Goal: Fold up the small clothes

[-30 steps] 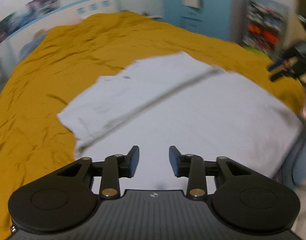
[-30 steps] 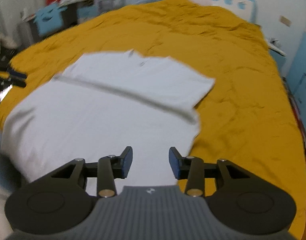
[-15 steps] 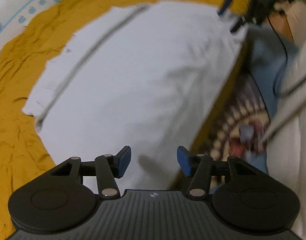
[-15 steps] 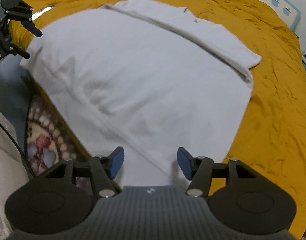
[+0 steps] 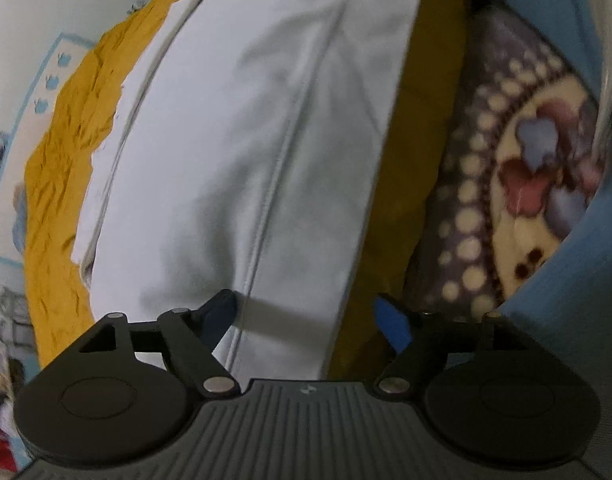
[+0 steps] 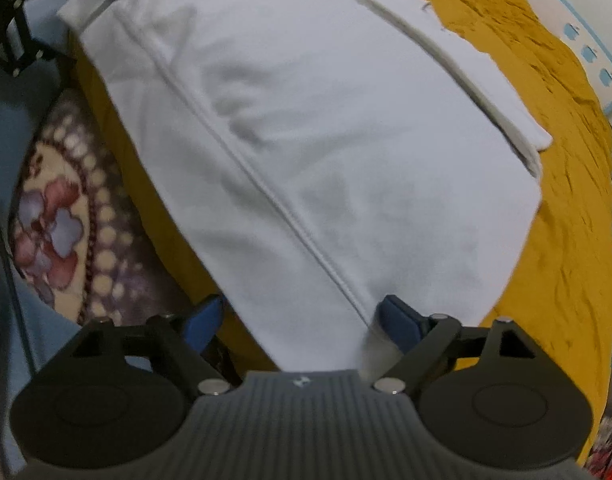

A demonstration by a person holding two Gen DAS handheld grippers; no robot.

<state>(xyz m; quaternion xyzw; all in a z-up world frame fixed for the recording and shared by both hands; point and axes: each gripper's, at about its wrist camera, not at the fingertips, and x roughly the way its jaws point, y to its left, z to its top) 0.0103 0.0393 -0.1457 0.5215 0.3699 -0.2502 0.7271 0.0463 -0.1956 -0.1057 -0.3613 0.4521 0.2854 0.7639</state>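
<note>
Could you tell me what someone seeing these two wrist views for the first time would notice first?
A large white garment fills the middle of both views, spread flat on a mustard-yellow bedspread, with a stitched hem running close to its near edge. Both the left gripper and the right gripper are opening right over that near edge. A floral blanket lies below the bed's edge.

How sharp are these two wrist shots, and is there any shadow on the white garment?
Left wrist view: white garment slightly motion-smeared, patterned blanket blurrier, strong fisheye bending; a finger's shadow falls on the hem. Right wrist view: garment soft, hem seam readable, faint grey shadows mid-cloth, dim indoor light.
</note>
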